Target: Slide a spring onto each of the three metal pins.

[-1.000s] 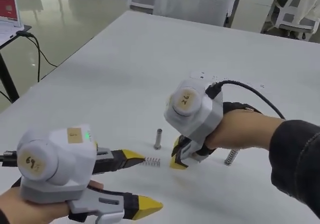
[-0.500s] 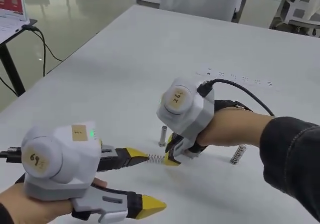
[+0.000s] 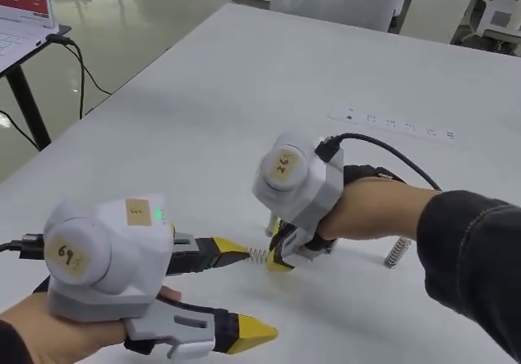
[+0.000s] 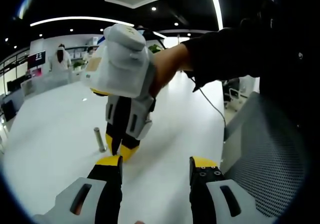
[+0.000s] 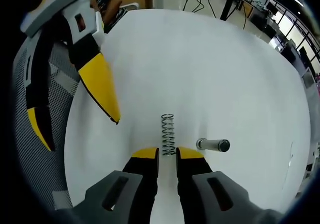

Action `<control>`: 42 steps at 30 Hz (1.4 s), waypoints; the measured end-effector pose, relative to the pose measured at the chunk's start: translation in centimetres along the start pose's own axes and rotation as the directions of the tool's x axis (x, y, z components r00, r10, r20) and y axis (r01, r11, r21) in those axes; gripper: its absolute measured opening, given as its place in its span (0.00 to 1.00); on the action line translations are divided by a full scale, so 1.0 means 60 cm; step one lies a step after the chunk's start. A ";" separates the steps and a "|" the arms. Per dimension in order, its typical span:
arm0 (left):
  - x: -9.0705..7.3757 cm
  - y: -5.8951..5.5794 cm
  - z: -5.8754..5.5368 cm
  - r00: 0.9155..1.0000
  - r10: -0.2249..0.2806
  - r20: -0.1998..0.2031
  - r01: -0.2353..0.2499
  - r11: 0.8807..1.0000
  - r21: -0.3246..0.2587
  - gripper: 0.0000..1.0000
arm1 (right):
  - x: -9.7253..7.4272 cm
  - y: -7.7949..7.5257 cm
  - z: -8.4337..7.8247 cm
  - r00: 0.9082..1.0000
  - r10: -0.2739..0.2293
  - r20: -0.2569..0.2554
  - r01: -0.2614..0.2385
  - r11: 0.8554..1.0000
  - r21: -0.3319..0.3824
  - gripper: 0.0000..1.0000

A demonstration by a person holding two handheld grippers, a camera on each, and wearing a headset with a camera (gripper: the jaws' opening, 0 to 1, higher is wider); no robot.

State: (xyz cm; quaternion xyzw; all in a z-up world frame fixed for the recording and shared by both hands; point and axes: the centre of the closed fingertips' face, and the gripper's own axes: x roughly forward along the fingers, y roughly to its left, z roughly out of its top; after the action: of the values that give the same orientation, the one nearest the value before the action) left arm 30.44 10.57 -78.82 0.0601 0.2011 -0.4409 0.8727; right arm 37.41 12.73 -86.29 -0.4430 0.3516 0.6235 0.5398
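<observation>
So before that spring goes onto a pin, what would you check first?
1. Grip on the spring by the right gripper: ok, jaws pinch one end.
2. Bare pin standing free: ok.
3. Held spring lined up with the pin: not ok, the pin is off to one side.
4. The left gripper clear: not ok, open, jaws close to the spring.
5. The far spring seated on a pin: cannot tell.

White table [image 3: 203, 95]; silver spring [image 5: 168, 134]; grey pin [image 5: 212, 145]; yellow-tipped left gripper [image 4: 156, 161].
</observation>
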 end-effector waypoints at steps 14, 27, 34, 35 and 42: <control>0.001 0.000 -0.001 1.000 -0.003 -0.005 0.003 1.000 0.001 0.48 | 0.002 0.003 -0.005 1.000 -0.001 -0.013 0.001 1.000 -0.008 0.08; 0.001 0.001 0.001 1.000 -0.004 0.001 0.004 1.000 0.002 0.48 | -0.025 0.022 -0.006 1.000 0.006 -0.006 -0.006 1.000 0.002 0.08; -0.001 0.005 0.005 1.000 0.006 0.014 -0.006 1.000 0.003 0.48 | -0.045 0.039 -0.016 1.000 0.014 -0.014 -0.014 1.000 0.002 0.08; -0.002 0.005 0.006 1.000 0.007 0.015 -0.007 1.000 0.003 0.48 | -0.048 0.041 -0.017 1.000 0.015 -0.015 -0.015 1.000 0.001 0.08; -0.002 0.005 0.008 1.000 0.007 0.020 -0.007 1.000 0.009 0.48 | -0.072 0.063 -0.013 1.000 0.030 -0.001 -0.030 1.000 -0.004 0.08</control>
State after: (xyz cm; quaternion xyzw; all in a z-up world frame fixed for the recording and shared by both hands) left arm 30.74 10.72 -78.35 0.0604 0.1902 -0.4394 0.8758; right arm 33.91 9.80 -82.70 -0.4389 0.3571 0.6322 0.5293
